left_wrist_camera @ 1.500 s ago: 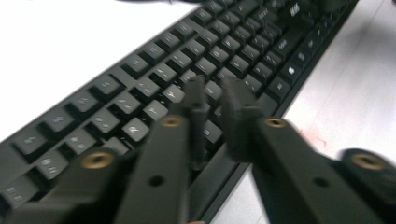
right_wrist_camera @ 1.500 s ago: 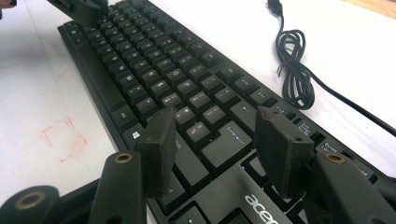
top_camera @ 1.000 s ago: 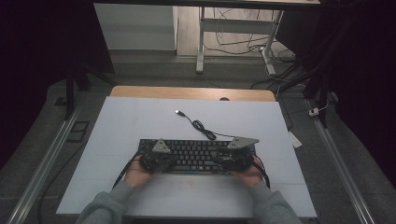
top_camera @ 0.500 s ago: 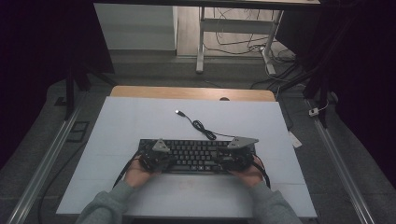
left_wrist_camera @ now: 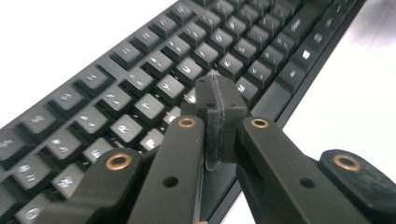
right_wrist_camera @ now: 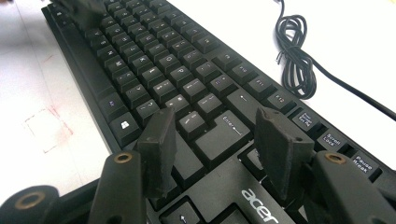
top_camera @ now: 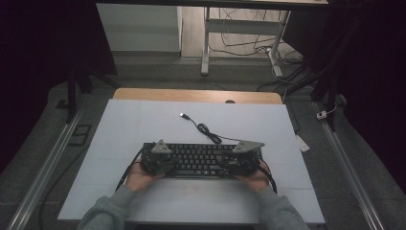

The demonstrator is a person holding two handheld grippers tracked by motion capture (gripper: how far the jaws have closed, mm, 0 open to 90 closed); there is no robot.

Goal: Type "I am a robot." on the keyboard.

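Black keyboard [top_camera: 201, 159], near-centre of white table [top_camera: 143, 120], coiled cable [top_camera: 207, 129] trailing far; left gripper [left_wrist_camera: 217, 100], jaws pressed together, poised over letter keys, right gripper [right_wrist_camera: 215, 135], jaws apart, over Enter; step judged key-pressing, next calling for 1 small downward tap.

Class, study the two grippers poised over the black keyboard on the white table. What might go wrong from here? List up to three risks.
1. The left hand-held gripper, jaws shut, points at the keyboard; its blunt tip spans more than one key, so it may press two at once.
2. The right hand-held gripper, jaws open, straddles the Enter key; either jaw might strike a neighbouring key.
3. The coiled cable lies loose behind; shifting the keyboard could drag it.
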